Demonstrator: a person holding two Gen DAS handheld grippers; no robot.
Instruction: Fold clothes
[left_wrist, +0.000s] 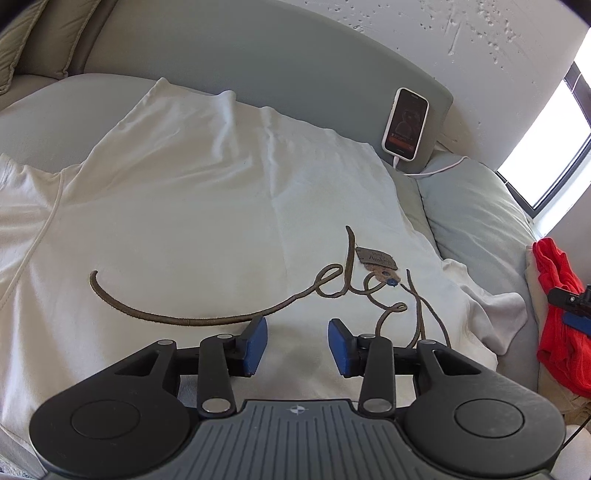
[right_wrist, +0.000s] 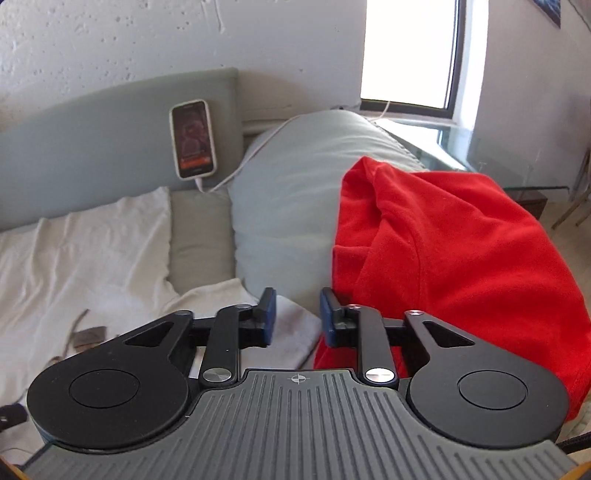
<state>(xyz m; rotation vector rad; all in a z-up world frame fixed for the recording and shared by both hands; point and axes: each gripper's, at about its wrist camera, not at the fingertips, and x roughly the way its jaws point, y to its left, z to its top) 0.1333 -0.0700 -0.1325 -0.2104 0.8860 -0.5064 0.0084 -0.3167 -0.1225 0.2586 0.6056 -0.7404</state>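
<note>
Left wrist view: the left tongs sit low centre, blue pads apart with nothing between them, released just above the white shirt. That shirt lies spread over the sofa, filling the middle and left of the frame, its brown cord design looping just ahead of the pads, a small tag beside it. A phone leans upright against the backrest at upper right, a white cable trailing from it over a grey cushion. A red garment hangs at the right edge.

Right wrist view: the right tongs are at lower centre, jaws parted and gripping nothing. The red garment is heaped on the right, touching the right-hand pad's side. The white shirt lies at left, one corner reaching under the tongs. The cushion sits behind, the phone upper left, a window at top.
</note>
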